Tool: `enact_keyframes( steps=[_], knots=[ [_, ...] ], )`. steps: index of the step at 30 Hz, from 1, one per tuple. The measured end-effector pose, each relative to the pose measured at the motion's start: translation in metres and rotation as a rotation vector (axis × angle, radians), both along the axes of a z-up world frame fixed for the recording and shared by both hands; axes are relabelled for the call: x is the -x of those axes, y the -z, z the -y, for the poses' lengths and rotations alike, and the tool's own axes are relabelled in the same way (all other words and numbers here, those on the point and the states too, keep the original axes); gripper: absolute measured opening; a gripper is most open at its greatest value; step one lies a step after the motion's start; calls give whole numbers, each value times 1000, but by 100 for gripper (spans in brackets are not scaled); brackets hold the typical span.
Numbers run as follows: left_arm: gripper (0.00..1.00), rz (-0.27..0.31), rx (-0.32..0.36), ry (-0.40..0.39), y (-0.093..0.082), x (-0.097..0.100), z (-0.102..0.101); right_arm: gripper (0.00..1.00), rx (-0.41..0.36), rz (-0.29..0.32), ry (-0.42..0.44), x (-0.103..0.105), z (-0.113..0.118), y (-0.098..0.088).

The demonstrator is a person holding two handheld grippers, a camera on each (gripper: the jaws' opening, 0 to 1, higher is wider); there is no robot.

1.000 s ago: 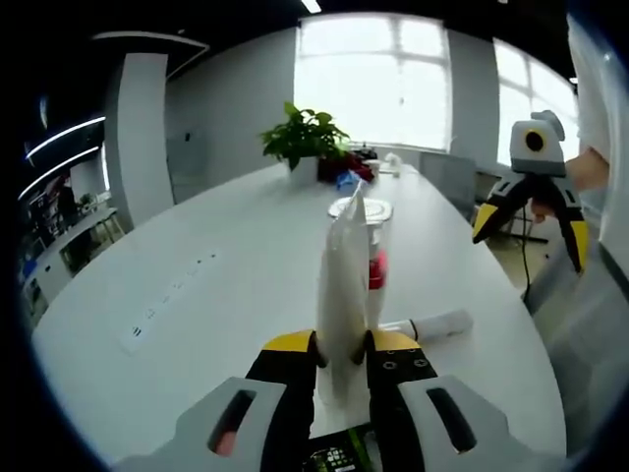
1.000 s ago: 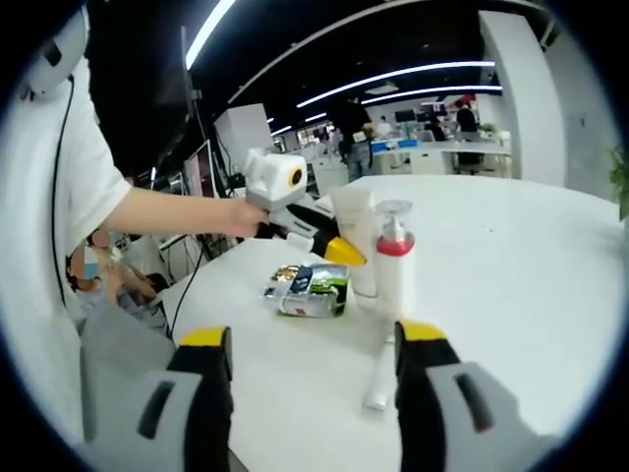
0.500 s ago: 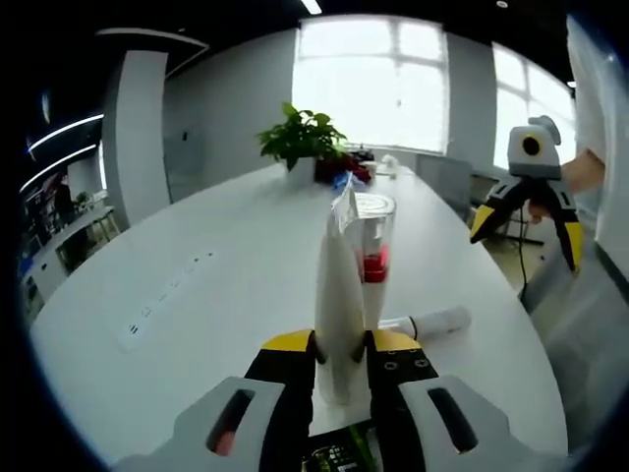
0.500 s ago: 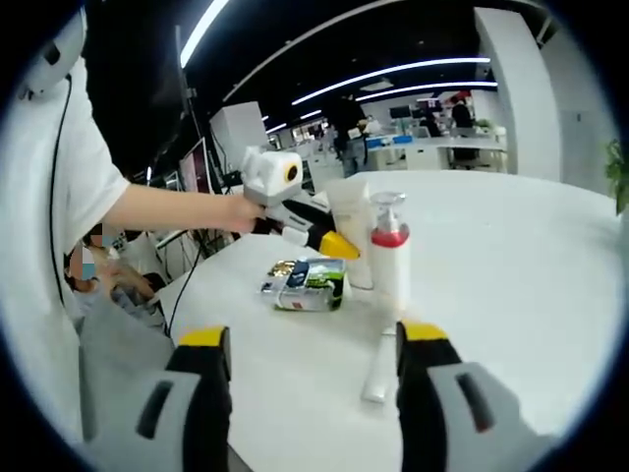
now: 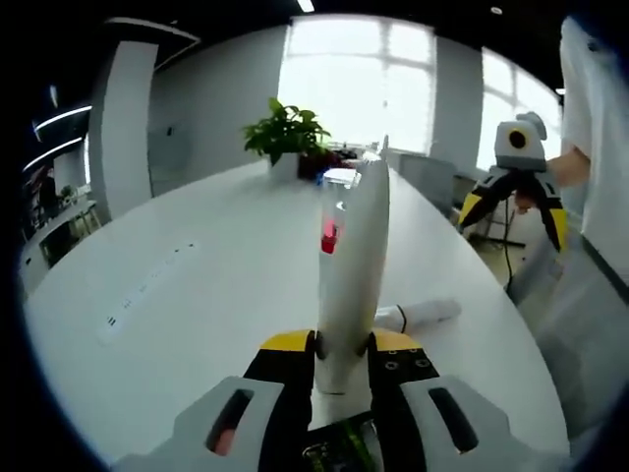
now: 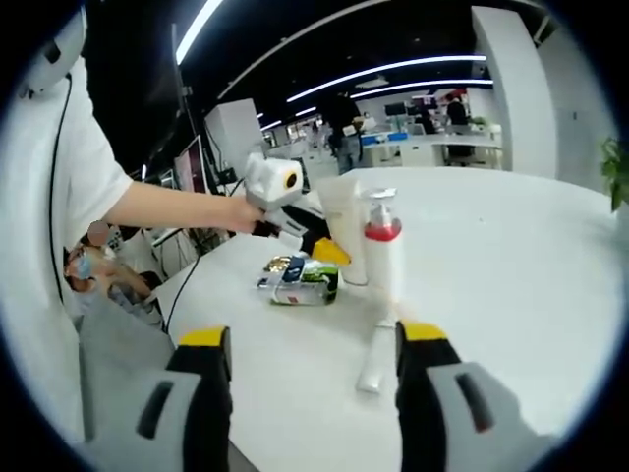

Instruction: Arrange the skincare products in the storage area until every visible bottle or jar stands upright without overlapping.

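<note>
I see the wide white counter carrying everything, curving away toward bright windows in the left gripper view and toward a dim office in the right gripper view. The person's white sleeve and bare arm reach in from the left of the right gripper view, holding my left claw.

In the left gripper view, my left claw is pinching a white squeeze tube near its lower end, the yellow-tipped jaws pressed against both of its sides. The tube stands upright, cap end down by the counter. Just behind it, partly hidden, stands the clear pump bottle with a red collar. In the right gripper view, the tube and the pump bottle stand side by side, upright and close together; I cannot tell whether they touch.

My right claw is spread wide with nothing between its jaws, hovering above the counter. It also appears at the right of the left gripper view, held up in the air, jaws apart.

A potted plant sits at the far end of the counter.

A green and silver packet lies flat just left of the tube's base.

A slim white tube lies on its side in front of the pump bottle; it shows in the left gripper view too, right of the held tube.
</note>
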State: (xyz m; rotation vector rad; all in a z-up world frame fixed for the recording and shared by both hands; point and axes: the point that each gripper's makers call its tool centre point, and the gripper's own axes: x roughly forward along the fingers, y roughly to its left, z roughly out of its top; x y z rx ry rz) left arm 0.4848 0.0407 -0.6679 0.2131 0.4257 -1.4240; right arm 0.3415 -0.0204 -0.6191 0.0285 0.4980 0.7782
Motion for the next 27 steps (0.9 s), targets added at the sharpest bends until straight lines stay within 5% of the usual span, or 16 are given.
enact_keyframes(
  steps=[14, 27],
  knots=[
    [19, -7, -13, 34, 7, -1, 1, 68, 7, -9, 5, 0, 2, 3],
    [40, -21, -53, -29, 9, 0, -8, 69, 25, 1, 6, 3, 2, 0]
  ],
)
